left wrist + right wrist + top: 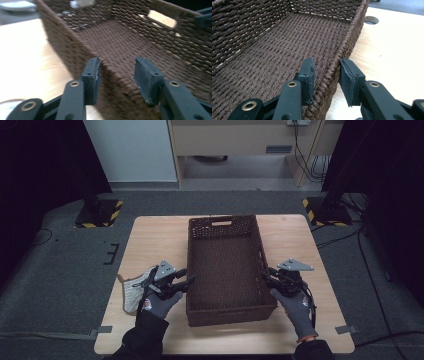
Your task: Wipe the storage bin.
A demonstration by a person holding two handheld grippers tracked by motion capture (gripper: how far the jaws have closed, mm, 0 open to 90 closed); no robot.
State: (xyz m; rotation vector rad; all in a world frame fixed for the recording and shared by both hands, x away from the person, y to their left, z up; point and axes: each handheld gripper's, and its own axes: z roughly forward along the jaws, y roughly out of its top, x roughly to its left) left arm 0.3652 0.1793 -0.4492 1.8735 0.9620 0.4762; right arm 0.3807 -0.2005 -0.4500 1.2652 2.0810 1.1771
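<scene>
Both grippers straddle the basket (223,265) walls: left gripper (117,75) jaws wide, right gripper (326,75) narrow, neither clamped; lift not yet begun

Both forearms come in from the bottom of the high view, in dark sleeves and grey gloves. The left hand (159,304) carries the left hand-held gripper (187,281) pointing right and slightly away, its jaws parted and straddling the left wall of the basket (192,270), the outer pad at the weave, the inner one clear of it. The right hand (295,302) holds the right hand-held gripper (264,276) pointing left and away, jaws narrowly parted astride the right wall.
</scene>
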